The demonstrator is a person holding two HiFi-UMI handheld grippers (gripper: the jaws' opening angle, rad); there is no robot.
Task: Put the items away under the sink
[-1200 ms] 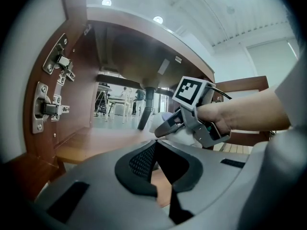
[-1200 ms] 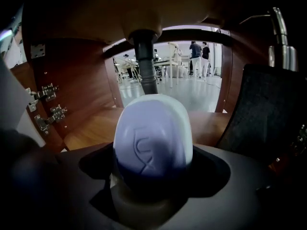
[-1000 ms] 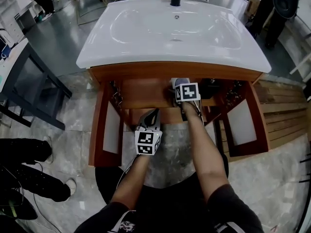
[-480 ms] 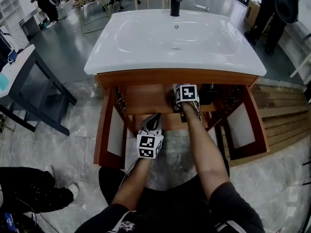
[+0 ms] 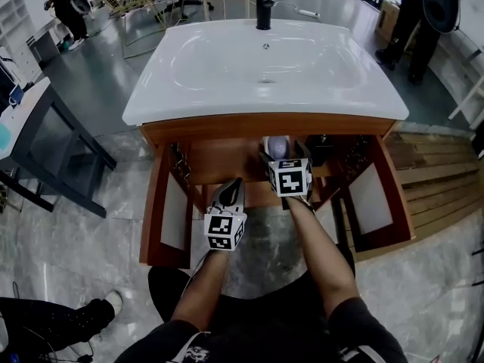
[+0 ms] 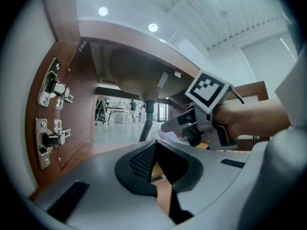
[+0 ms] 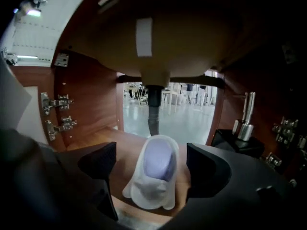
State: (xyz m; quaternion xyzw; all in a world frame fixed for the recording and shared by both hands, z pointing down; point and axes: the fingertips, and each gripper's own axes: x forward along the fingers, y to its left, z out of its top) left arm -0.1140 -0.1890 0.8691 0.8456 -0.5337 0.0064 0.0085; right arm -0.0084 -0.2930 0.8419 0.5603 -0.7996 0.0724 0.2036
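Note:
A white pouch with a lavender item lies on the wooden floor of the cabinet under the sink. In the head view the pouch shows just beyond my right gripper. My right gripper is open, with its jaws on either side of the pouch and apart from it. My left gripper hangs at the cabinet's front edge, lower and to the left. Seen from its own camera, the left gripper is shut with nothing in it, and the right gripper is ahead of it.
Both cabinet doors stand open. A grey drain pipe drops behind the pouch. A black box with a chrome piece stands at the cabinet's right. Hinges line the left wall. People stand in the background.
My right gripper has drawn back toward me, and the pouch now shows on the shelf beyond it. The left gripper has barely moved.

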